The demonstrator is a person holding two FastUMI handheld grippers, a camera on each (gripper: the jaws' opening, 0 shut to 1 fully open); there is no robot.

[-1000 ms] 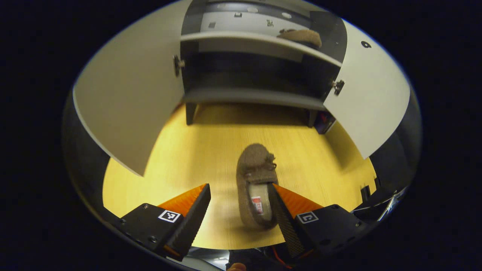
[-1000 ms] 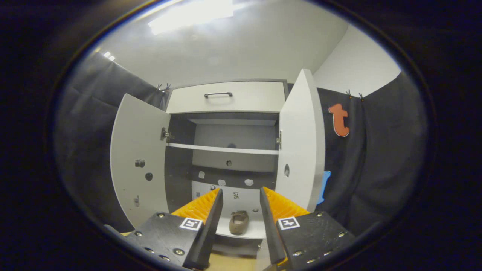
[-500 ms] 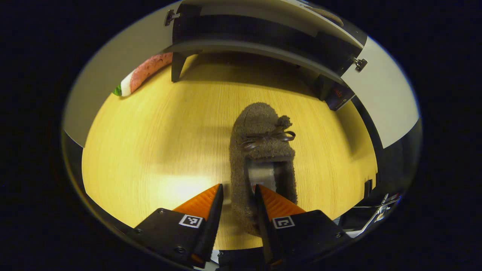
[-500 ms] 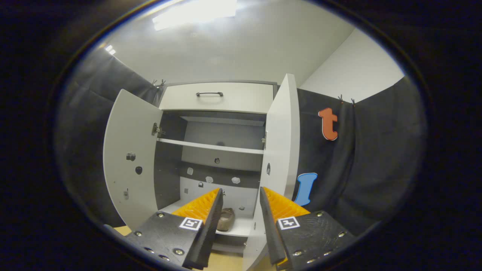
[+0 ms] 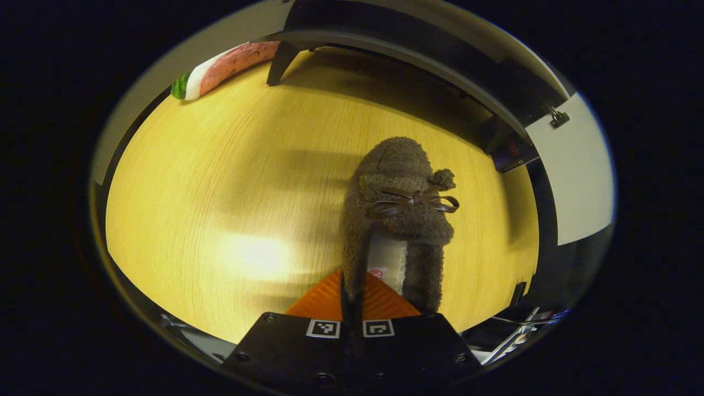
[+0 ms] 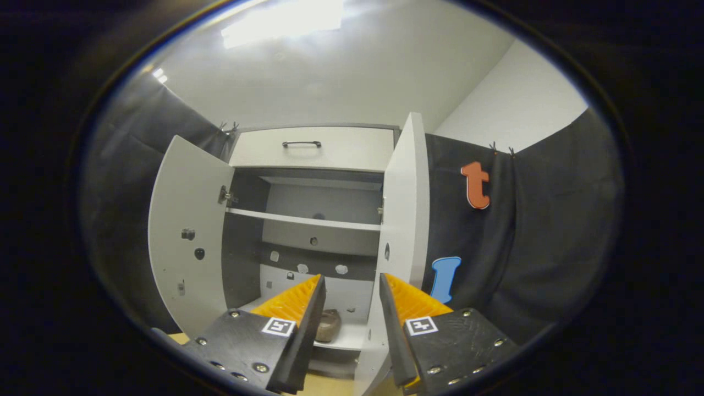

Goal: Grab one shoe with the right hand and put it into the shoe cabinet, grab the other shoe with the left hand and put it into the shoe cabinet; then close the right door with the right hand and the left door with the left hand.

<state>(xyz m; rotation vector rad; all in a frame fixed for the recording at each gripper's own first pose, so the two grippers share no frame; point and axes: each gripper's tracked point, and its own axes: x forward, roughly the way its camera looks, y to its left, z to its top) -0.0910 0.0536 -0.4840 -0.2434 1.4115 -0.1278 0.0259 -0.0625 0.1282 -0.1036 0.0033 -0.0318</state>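
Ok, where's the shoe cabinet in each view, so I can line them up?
Left gripper view: the shoe cabinet runs along the top edge, its dark base and legs beyond the brown shoe.
Right gripper view: the shoe cabinet stands in the centre, both doors open, above the right gripper.
Shared landmark: the right door.
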